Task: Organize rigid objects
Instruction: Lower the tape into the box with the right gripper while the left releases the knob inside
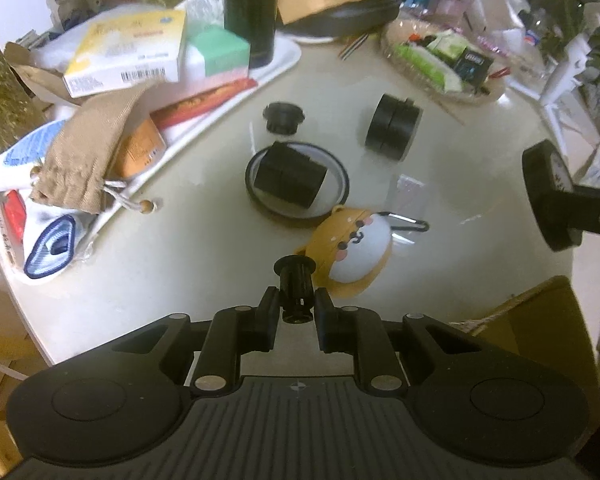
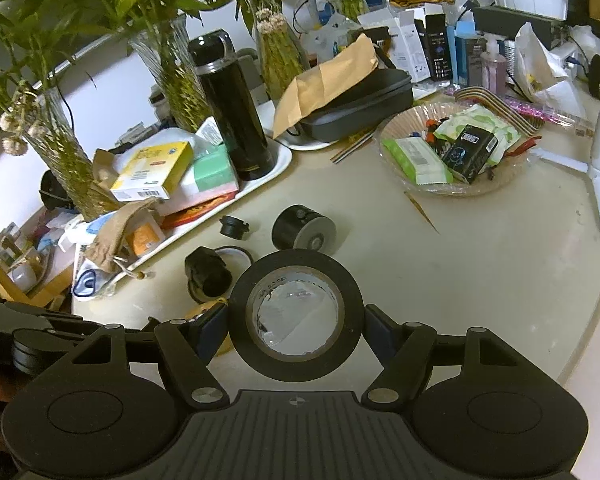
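My left gripper (image 1: 296, 304) is shut on a small black flanged plug (image 1: 295, 284), held above the table. My right gripper (image 2: 296, 320) is shut on a black tape roll (image 2: 296, 360); the roll also shows at the right edge of the left wrist view (image 1: 548, 196). On the table lie a second black plug (image 1: 283, 117), a black cylinder (image 1: 392, 126), a black block (image 1: 290, 175) resting on a thin black ring (image 1: 342, 168), and an orange dog-shaped case (image 1: 356, 252).
A white tray (image 1: 288, 60) at the left holds boxes, a tan pouch (image 1: 88, 152) and a black flask (image 2: 236, 120). A clear bowl of packets (image 2: 452, 148) stands at the back right. Glass vases with plants (image 2: 172, 76) line the back. A cardboard box (image 1: 540, 320) sits near right.
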`<state>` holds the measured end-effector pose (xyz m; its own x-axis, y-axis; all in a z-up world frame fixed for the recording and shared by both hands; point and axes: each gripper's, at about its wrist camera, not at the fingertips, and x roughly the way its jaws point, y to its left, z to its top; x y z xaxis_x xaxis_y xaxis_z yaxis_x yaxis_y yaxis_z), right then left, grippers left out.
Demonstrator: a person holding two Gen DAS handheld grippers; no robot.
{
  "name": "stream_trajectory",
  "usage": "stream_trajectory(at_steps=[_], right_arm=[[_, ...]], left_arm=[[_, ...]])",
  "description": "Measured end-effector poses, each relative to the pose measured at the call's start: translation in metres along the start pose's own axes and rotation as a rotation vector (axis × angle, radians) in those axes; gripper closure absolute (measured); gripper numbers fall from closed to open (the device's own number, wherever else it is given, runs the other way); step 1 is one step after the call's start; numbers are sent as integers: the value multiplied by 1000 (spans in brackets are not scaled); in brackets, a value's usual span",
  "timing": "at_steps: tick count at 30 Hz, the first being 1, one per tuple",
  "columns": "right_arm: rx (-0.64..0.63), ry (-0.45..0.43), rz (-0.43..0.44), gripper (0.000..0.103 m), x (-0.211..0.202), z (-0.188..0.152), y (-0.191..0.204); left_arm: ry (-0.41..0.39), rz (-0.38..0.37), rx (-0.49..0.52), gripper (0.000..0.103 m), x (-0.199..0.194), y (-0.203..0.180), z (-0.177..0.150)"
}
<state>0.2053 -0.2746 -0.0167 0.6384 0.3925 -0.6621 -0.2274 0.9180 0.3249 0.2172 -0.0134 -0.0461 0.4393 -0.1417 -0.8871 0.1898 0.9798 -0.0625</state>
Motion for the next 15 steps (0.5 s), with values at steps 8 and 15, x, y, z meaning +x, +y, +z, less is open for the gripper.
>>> stream_trajectory(at_steps=[8,15], right_arm=[[-5,-10,38,28,-18,-16,7],[5,-1,40,28,-31,-30,10]], left_arm=[[-51,-38,9,84,-25,-6,-10],[-87,-55,27,84,-50,-13,-23]])
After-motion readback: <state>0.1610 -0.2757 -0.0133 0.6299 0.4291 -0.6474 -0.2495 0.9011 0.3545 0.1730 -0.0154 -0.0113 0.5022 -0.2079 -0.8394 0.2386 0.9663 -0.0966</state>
